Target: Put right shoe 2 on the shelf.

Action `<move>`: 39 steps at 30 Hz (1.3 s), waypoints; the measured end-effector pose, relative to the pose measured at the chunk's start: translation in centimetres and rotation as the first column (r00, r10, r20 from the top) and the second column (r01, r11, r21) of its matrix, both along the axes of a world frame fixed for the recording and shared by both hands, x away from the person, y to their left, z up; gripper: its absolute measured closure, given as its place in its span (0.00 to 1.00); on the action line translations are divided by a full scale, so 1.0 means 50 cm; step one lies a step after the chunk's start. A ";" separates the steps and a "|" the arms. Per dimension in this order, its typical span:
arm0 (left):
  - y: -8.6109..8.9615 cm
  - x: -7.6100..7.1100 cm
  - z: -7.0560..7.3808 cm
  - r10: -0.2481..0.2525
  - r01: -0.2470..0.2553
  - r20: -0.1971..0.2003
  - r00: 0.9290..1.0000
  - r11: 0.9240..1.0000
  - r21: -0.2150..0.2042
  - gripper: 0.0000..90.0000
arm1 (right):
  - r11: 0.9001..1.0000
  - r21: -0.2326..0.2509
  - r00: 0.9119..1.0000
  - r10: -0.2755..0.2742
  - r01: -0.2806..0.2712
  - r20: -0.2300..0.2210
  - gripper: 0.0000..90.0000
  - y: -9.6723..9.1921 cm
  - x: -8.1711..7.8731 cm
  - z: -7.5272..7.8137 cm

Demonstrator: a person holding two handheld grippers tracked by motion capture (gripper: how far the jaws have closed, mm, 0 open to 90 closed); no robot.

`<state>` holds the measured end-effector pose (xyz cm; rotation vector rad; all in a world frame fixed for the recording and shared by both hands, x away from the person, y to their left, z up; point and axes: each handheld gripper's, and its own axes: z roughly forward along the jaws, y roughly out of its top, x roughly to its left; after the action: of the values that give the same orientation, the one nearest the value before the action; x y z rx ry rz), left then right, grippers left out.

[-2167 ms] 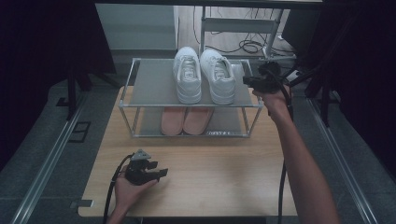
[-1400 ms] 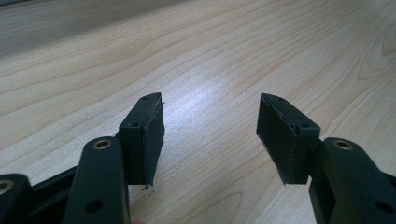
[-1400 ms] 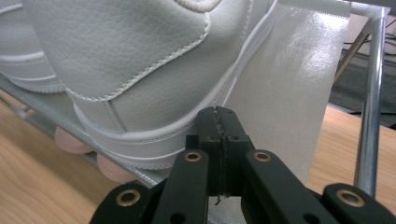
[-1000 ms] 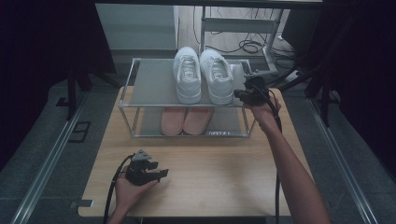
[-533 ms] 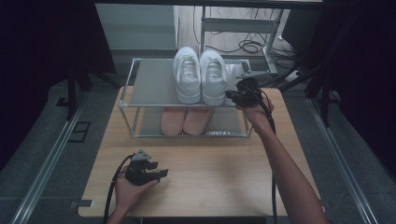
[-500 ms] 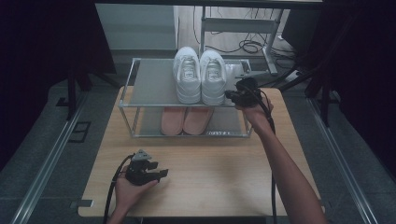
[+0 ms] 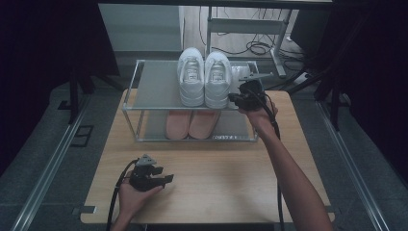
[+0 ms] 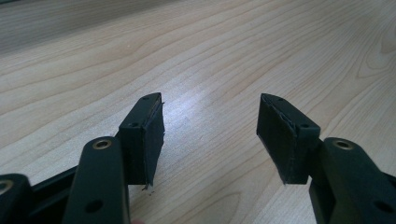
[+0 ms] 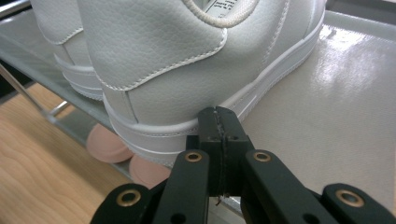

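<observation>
White sneakers (image 7: 204, 78) stand as a pair on the top shelf of a low metal rack (image 7: 154, 86) at the far side of the wooden table (image 7: 216, 178), toes pointing away from the person, heels toward the near edge; in the high view the right gripper (image 7: 235, 97) sits just beside the heel of the right-hand shoe, at its outer side, so the shoe lies to the gripper's left with its long axis running front to back along the shelf; a pink pair (image 7: 191, 123) rests on the lower shelf beneath; the left gripper (image 7: 166, 180) lies well apart, low on the near table in the person's left hand, so the right hand is plainly the nearer one.

From the left gripper view, the two black jaws stand wide apart with nothing between them, bare wood grain below.

From the right gripper view, the jaws are pressed together with nothing between them, their joined tip touching or all but touching the rubber sole edge at the heel of the nearer white sneaker (image 9: 187, 65); I judge a sideways push or nudge on the heel is in hand; this view gives the contact that the high view leaves too small to read, and it shows the pink heels (image 9: 126, 156) under the glossy shelf.
</observation>
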<state>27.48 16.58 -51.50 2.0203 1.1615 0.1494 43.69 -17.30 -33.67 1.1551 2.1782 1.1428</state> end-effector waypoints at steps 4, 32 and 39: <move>0.002 0.002 0.000 -0.005 0.005 0.001 1.000 1.000 -0.002 0.46 | 1.000 0.017 1.000 0.008 -0.008 -0.008 1.00 -0.007 0.001 -0.003; 0.009 -0.003 0.014 -0.005 0.006 0.021 1.000 1.000 -0.011 0.46 | 0.992 0.121 0.998 0.034 -0.039 0.046 0.98 -0.078 -0.066 -0.011; 0.009 -0.004 0.014 -0.002 0.002 0.017 1.000 1.000 -0.013 0.46 | 0.987 0.144 0.997 0.065 -0.072 0.053 0.91 -0.116 -0.106 -0.033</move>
<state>27.27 17.02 -50.79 2.0053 1.1469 0.1579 38.41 -23.09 -35.34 1.1073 2.1431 1.3645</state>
